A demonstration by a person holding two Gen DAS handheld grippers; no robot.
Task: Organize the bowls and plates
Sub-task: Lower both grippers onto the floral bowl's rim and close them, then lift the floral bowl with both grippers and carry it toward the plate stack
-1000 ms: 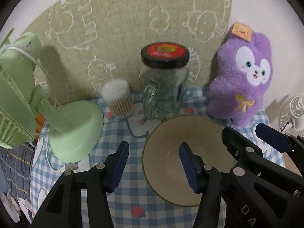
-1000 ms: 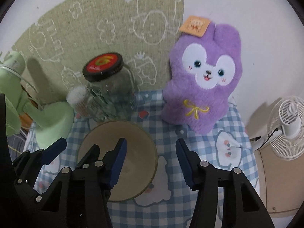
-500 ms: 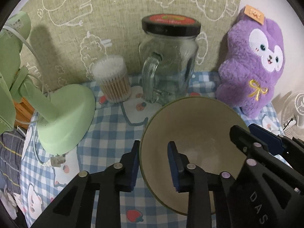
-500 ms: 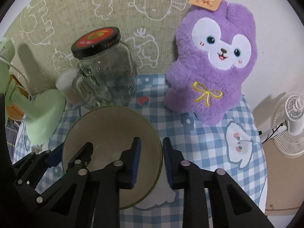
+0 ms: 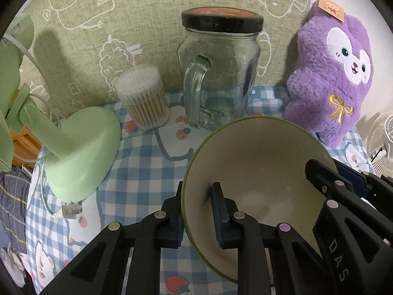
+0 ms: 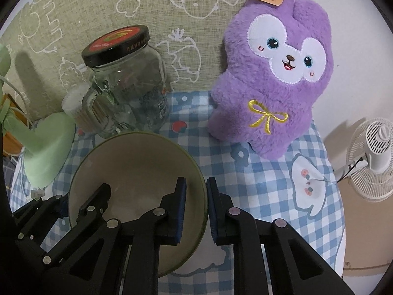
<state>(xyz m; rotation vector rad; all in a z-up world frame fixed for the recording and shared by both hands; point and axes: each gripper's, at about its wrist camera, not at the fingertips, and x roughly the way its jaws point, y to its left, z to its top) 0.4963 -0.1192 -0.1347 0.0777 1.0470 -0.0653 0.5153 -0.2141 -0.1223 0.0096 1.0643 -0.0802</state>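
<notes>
**Beige bowl gripped on both rims**

Beige inside and green at the edge, the bowl [image 5: 258,162] is sitting on the checked counter [image 5: 137,172] before the glass jar [image 5: 218,73]. Left tongs [image 5: 196,217] are still narrowing, pads straddling its left rim and seemingly pressing. Right tongs [image 6: 195,212] are clamping the opposite rim. Purple plush [image 6: 272,83] is standing nearby.

"Open" with arrow on jar lid [image 5: 222,21]; "DAS" on right gripper [image 5: 348,184]
</notes>
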